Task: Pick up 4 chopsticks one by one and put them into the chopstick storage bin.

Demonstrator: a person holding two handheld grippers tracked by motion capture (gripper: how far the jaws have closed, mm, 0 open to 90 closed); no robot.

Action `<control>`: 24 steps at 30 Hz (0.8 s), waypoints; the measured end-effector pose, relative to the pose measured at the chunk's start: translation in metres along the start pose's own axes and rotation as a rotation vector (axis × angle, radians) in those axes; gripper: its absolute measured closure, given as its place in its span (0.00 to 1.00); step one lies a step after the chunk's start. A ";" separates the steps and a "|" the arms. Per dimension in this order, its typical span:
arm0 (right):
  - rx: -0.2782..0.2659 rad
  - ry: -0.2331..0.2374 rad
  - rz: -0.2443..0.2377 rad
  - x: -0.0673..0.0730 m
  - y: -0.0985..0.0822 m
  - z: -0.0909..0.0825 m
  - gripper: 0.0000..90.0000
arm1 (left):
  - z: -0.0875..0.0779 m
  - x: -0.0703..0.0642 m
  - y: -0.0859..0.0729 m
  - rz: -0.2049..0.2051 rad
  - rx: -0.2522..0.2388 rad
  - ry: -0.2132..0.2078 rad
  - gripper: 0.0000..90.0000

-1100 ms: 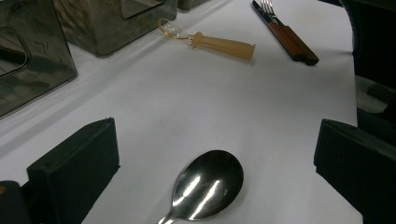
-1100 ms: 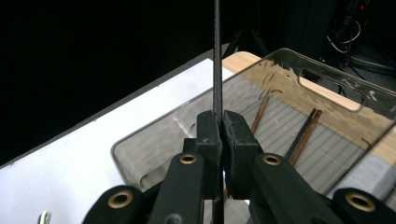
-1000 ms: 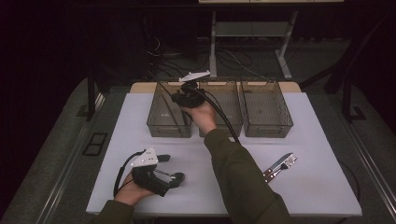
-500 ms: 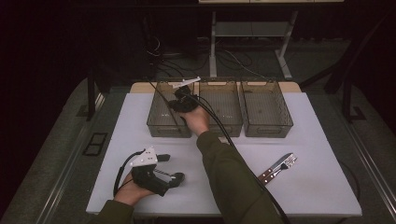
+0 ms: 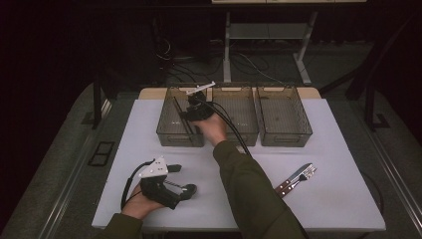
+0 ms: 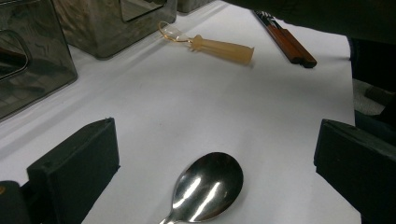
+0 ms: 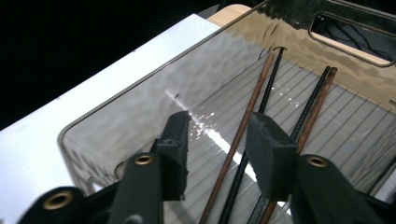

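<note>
My right gripper (image 7: 219, 126) hangs inside the left clear bin (image 5: 169, 134), and its jaws have just been opening. Several chopsticks (image 7: 243, 135), brown and black, lie on the bin floor and run up between the parted jaws, with no pad pressing on them. In the high view that right gripper (image 5: 189, 115) reaches over the bin from the front. My left gripper (image 5: 183, 178) rests on the white table at the front left, open wide. A steel spoon (image 6: 208, 186) lies bowl up between its jaws (image 6: 215, 135), untouched.
Two more clear bins, the middle bin (image 5: 239, 132) and the right bin (image 5: 286, 134), stand in the back row. A wood-handled fork and knife (image 5: 296, 179) lie at the front right. A tan-handled tool (image 6: 219, 45) lies near the bins.
The right hand has sunk from above the bins down into the left bin and shifted slightly left. The left hand has stayed put.
</note>
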State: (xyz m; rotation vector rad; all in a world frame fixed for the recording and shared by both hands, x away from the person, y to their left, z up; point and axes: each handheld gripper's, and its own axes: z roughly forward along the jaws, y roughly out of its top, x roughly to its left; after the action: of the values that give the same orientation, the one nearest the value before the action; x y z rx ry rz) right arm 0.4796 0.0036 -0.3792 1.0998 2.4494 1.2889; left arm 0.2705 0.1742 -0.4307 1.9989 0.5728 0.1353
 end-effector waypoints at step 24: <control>-0.022 0.092 -0.038 -0.015 -0.029 -0.074 0.40 | 0.000 0.000 -0.002 0.000 0.006 0.016 0.00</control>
State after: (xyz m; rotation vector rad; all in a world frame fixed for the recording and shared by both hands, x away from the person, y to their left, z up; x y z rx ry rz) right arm 0.4414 -0.0646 -0.3590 1.0046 2.5018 1.3816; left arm 0.2703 0.1748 -0.4324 2.0051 0.5839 0.1498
